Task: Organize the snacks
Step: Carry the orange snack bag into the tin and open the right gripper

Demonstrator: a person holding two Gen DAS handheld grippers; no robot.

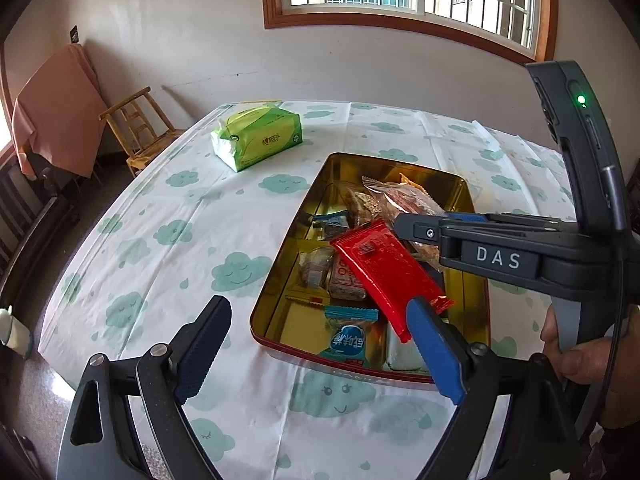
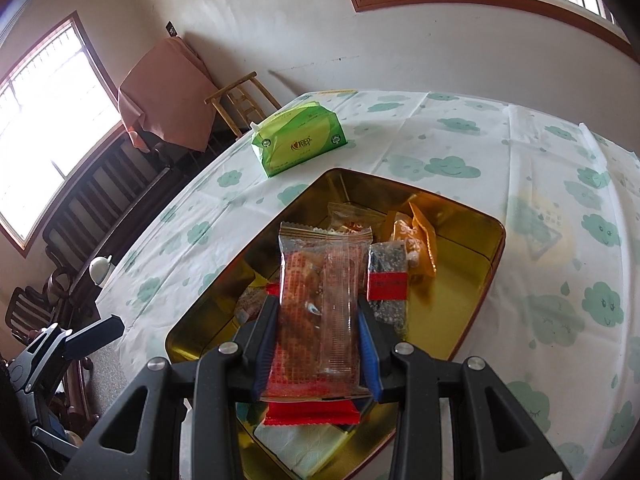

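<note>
Closest to the right wrist camera, the right gripper (image 2: 318, 344) has its jaws closed against both long edges of a clear-wrapped snack packet (image 2: 320, 312), held flat above the near half of the gold tin (image 2: 490, 256). The wrapper is transparent with red print; a brownish pastry and a narrow inner sachet show through, and its crimped far end juts out past the fingertips. The step in hand seems to be dropping this packet into the tin; the next move would call for lowering it onto the pile and parting the jaws. Just beneath lies a red packet (image 1: 386, 270), slanted across the others. The left gripper (image 1: 320, 344) hovers at the tin's near rim with its jaws wide apart and nothing between them. Deeper in the tin are a teal packet (image 1: 349, 340), a dark seeded bar with a red band (image 2: 386, 292) and orange sachets (image 2: 416, 236). Farther across the cloud-print desk (image 1: 160, 240) sits a green tissue pack (image 1: 258, 136), well apart from the tin.
</note>
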